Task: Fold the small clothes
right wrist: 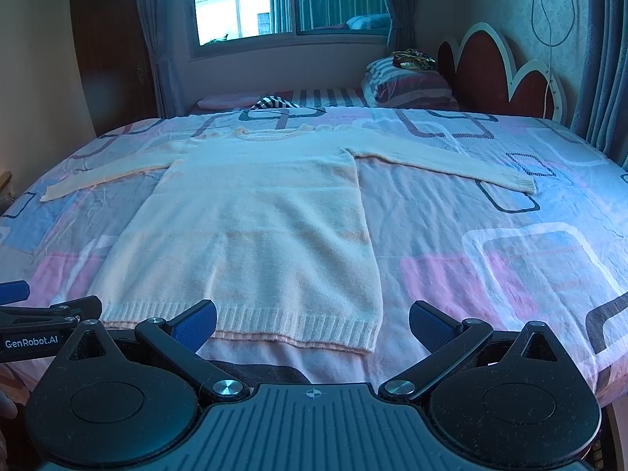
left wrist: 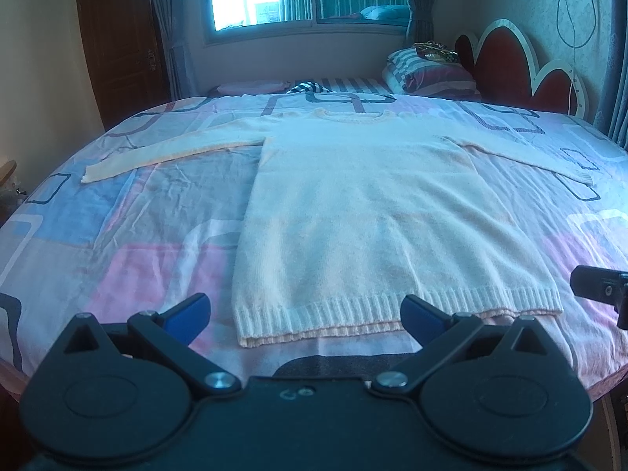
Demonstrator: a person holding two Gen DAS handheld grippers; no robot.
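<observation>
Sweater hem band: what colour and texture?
Pale cream, ribbed knit, on the sweater; clearest in the left wrist view.

One sweater (left wrist: 365, 212) lies flat at the bed's (left wrist: 129, 235) near edge, both of its sleeves spread. Two grippers face it: left gripper (left wrist: 306, 318) and right gripper (right wrist: 312, 324), each with two fingers set wide apart. One striped pillow (left wrist: 431, 70) sits at the far right corner.

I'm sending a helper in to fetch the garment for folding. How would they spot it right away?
Start at the wide bed under a pink and blue patterned sheet. Flat in its middle lies a cream knit sweater, sleeves spread to both sides, ribbed hem nearest the foot edge. It is the only plain, pale, spread-out piece; the striped bedding is piled far off by the red headboard.
</observation>
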